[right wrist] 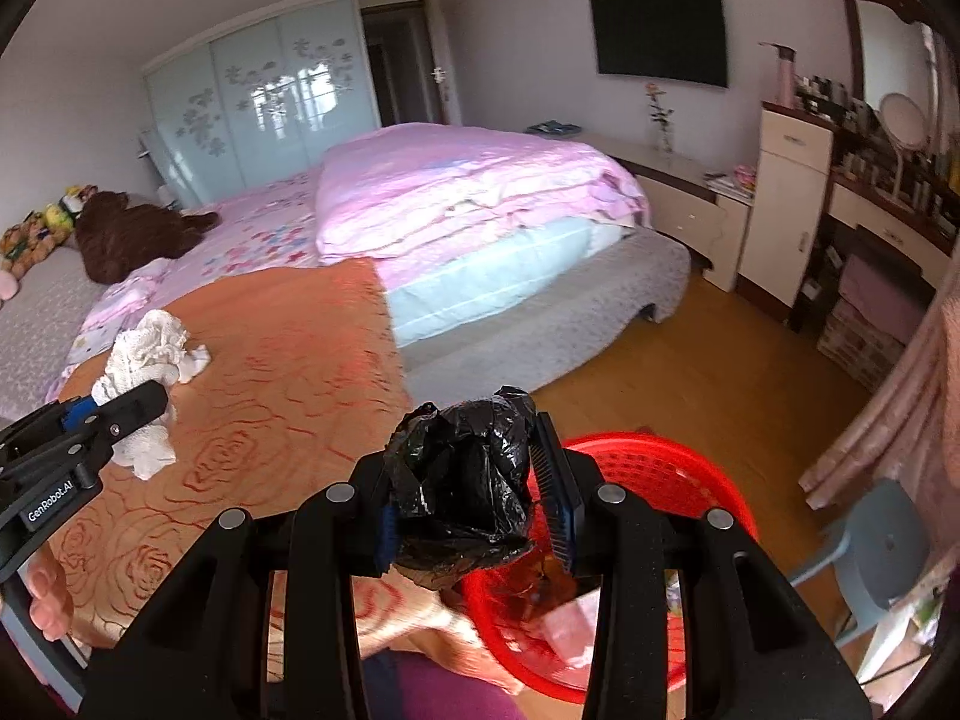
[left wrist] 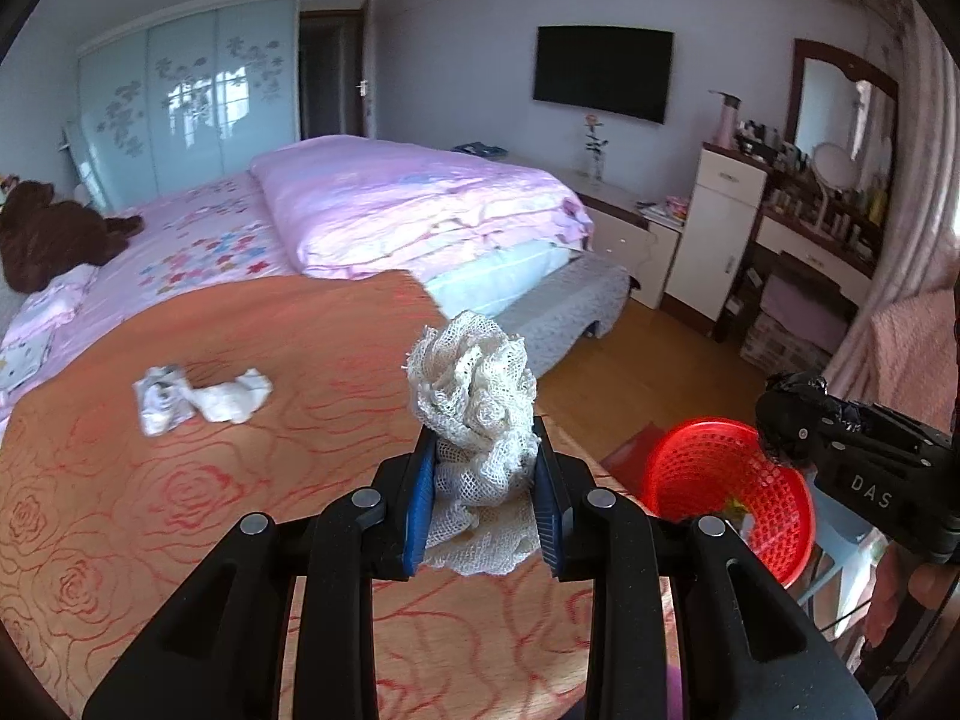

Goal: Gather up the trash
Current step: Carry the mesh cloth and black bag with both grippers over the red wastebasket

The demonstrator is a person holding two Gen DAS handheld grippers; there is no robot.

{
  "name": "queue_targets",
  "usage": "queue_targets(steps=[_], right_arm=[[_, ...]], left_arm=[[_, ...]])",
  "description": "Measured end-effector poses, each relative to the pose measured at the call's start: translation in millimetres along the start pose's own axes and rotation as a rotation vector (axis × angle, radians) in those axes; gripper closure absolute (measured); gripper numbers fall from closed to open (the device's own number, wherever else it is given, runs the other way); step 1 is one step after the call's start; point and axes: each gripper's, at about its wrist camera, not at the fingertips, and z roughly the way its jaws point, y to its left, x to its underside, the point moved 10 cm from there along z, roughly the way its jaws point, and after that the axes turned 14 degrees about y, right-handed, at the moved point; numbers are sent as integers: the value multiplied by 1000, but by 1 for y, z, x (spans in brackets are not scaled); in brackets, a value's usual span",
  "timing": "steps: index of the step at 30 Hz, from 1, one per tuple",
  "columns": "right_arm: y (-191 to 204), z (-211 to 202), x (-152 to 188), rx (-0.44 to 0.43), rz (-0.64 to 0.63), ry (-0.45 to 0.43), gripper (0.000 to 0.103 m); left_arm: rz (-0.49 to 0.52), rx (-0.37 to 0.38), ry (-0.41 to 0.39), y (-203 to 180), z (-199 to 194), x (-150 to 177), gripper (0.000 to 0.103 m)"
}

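My left gripper (left wrist: pixel 483 441) is shut on a crumpled white mesh cloth (left wrist: pixel 474 384), held above the orange rose-patterned bedspread (left wrist: pixel 180 480). That cloth (right wrist: pixel 144 354) and the left gripper (right wrist: pixel 129 402) also show at the left of the right wrist view. My right gripper (right wrist: pixel 474 480) is shut on a crumpled black plastic bag (right wrist: pixel 465 480), just over the near rim of a red mesh basket (right wrist: pixel 660 480). The basket (left wrist: pixel 732 480) stands on the floor beside the bed. Two crumpled white tissues (left wrist: pixel 198 399) lie on the bedspread to the left.
A folded pink quilt (left wrist: pixel 414 198) and a brown plush toy (left wrist: pixel 48 234) lie further back on the bed. A dressing table with a mirror (right wrist: pixel 888 138) and a white cabinet (right wrist: pixel 780 192) line the right wall. A light blue stool (right wrist: pixel 882 546) stands right of the basket.
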Motion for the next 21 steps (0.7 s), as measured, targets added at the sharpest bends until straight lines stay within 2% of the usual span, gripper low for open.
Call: queue_targets(steps=[10,21], right_arm=[[-50,-4,14,59,72,9,66],[-80,3,27,78,130,40,66]], left_arm=[[67,59,25,-48,16,-2,76],[137,120,65,-92,33,-1,76]])
